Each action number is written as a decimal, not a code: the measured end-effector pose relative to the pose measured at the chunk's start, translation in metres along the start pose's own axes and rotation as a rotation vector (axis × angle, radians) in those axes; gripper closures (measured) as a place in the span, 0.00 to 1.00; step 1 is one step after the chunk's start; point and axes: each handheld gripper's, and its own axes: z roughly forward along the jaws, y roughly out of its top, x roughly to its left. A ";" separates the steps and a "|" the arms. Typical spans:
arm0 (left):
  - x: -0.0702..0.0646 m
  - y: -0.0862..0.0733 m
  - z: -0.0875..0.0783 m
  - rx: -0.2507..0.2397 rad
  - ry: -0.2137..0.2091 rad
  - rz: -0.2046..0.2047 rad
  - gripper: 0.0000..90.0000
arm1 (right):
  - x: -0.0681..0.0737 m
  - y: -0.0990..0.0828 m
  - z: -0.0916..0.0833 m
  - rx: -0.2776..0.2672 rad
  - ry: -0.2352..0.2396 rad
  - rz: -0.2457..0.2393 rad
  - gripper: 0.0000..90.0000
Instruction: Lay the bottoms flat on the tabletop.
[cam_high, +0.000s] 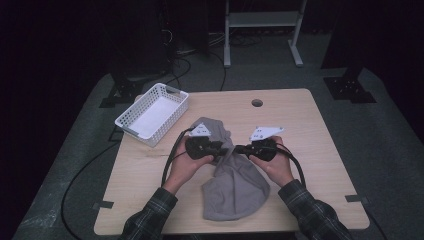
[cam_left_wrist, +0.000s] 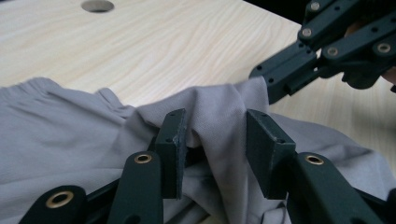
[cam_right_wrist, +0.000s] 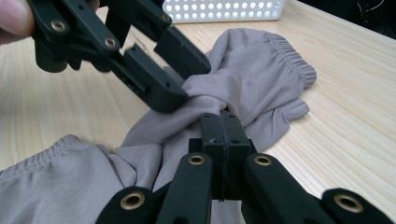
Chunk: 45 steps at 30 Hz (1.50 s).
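Two grippers met over the grey garment (cam_high: 235, 175) mid-tabletop (cam_high: 320, 150): the right gripper (cam_right_wrist: 223, 116) clamped shut on a bunched fold, the left gripper (cam_left_wrist: 215, 140) open astride it. Closing short, it could lose the fold.

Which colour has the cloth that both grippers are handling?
The cloth is plain grey-beige; the right gripper view shows it best.

Your right side of the table (cam_high: 320, 150) lies open, wood all the way to the edge. On your left, the white basket (cam_high: 152, 113) blocks the far corner, and the grey cloth (cam_high: 235, 185) covers the middle.
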 end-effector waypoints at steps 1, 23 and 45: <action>0.000 0.001 0.000 0.000 0.002 -0.001 0.64 | 0.000 0.000 0.000 0.000 0.000 -0.001 1.00; 0.002 -0.003 -0.003 0.065 0.052 -0.020 1.00 | 0.000 0.000 -0.002 -0.001 -0.004 -0.009 1.00; 0.021 0.002 -0.037 -0.043 0.056 -0.103 1.00 | -0.032 -0.003 -0.045 -0.073 -0.097 0.055 1.00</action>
